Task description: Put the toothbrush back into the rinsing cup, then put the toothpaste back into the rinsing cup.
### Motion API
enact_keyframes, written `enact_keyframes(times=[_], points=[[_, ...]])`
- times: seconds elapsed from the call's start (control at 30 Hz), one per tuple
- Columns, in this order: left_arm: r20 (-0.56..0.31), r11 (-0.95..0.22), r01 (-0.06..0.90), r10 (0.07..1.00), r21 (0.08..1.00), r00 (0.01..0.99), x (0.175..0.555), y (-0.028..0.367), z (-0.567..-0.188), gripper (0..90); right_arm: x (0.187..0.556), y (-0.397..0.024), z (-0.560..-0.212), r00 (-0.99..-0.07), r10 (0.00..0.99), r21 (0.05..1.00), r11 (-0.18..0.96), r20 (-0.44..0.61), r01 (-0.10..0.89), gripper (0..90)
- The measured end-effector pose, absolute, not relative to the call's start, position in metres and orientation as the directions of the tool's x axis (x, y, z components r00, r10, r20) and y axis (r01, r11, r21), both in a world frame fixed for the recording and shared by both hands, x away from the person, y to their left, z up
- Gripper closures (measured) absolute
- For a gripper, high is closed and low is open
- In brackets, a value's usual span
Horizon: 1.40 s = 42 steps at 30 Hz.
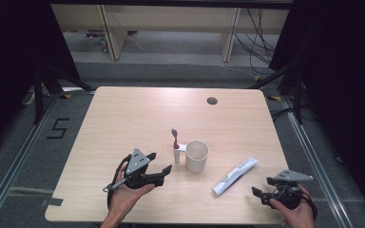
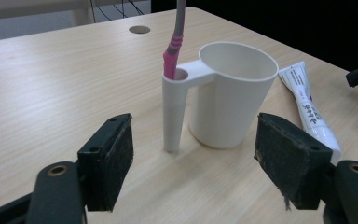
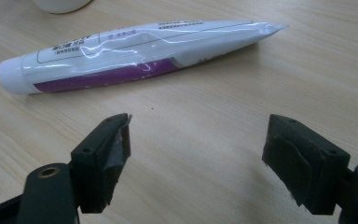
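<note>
The left tongs (image 1: 160,166) stood wide open and empty, the one white cup (image 2: 230,93) just ahead of them, its side holder keeping the single pink toothbrush (image 2: 172,51) upright and easy to grab. The right tongs (image 3: 196,154) gaped open too, gripping nothing, squared up to the lone toothpaste tube (image 3: 135,53) lying flat on the surface (image 1: 123,118) just beyond.

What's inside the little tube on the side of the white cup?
A toothbrush stands in the side tube of the white cup, pink part at the rim. Its lower end is hidden inside the tube.
</note>
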<state>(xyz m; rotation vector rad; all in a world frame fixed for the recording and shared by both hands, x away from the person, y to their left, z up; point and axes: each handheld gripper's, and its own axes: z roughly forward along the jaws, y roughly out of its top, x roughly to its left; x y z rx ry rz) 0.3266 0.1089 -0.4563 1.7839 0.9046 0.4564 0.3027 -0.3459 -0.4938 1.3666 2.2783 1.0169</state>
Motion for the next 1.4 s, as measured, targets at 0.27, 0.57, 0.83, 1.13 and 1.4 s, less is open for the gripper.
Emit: enact_keyframes(times=[0.27, 0.57, 0.83, 1.13, 1.4], points=[[-0.117, -0.185, 0.396, 0.771, 0.899, 0.626, 0.314, 0.12, -0.471, 26.0, 0.302, -0.346, -0.494, -0.511, 0.854, 0.699, 0.303, 0.103, 0.648, 23.4], [-0.097, -0.246, 0.439, 0.775, 0.864, 0.625, 0.298, 0.127, -0.489, 22.0, 0.298, -0.347, -0.493, -0.494, 0.863, 0.702, 0.287, 0.105, 0.652, 23.4], [-0.096, -0.272, 0.45, 0.762, 0.85, 0.64, 0.286, 0.129, -0.495, 20.8, 0.295, -0.35, -0.491, -0.481, 0.871, 0.705, 0.276, 0.104, 0.653, 23.9], [-0.093, -0.291, 0.464, 0.759, 0.837, 0.645, 0.277, 0.129, -0.502, 19.5, 0.296, -0.345, -0.484, -0.518, 0.844, 0.746, 0.255, 0.138, 0.615, 32.3], [-0.081, -0.309, 0.465, 0.757, 0.83, 0.648, 0.275, 0.13, -0.503, 19.6, 0.295, -0.326, -0.466, -0.606, 0.789, 0.785, 0.314, 0.096, 0.534, 65.2]])
